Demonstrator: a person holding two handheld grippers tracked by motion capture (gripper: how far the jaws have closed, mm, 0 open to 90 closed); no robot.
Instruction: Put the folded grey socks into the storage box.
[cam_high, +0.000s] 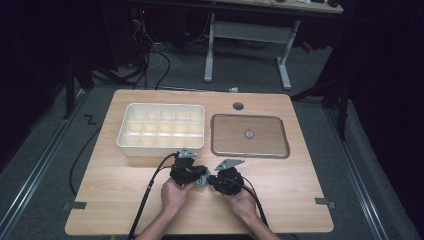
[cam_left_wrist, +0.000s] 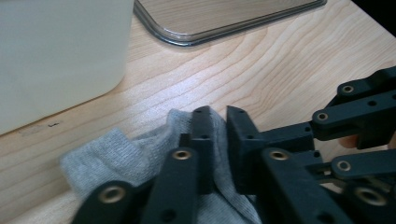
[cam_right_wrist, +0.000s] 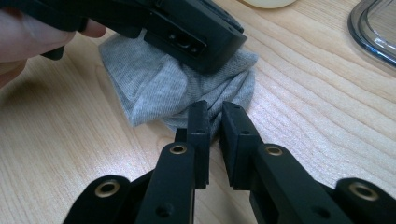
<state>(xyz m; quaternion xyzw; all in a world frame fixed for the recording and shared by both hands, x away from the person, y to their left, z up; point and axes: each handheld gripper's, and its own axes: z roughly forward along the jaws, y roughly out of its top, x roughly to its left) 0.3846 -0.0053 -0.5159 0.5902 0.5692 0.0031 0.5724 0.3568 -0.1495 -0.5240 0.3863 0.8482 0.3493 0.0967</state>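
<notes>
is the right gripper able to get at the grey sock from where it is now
Probably yes. The right gripper is already at the edge of the grey sock, its fingers close together around a fold of the fabric. The left gripper lies over the sock's far side, but the near edge is free.

High view: fixed above my side, looking forward and down on the whole counter (cam_high: 280, 200). My left hand-held gripper (cam_left_wrist: 217, 140) camera sits low and close, looking along its jaws. My right hand-held gripper (cam_right_wrist: 212, 135) camera likewise. All three share the grey cloth (cam_right_wrist: 159, 88) at near centre.
</notes>
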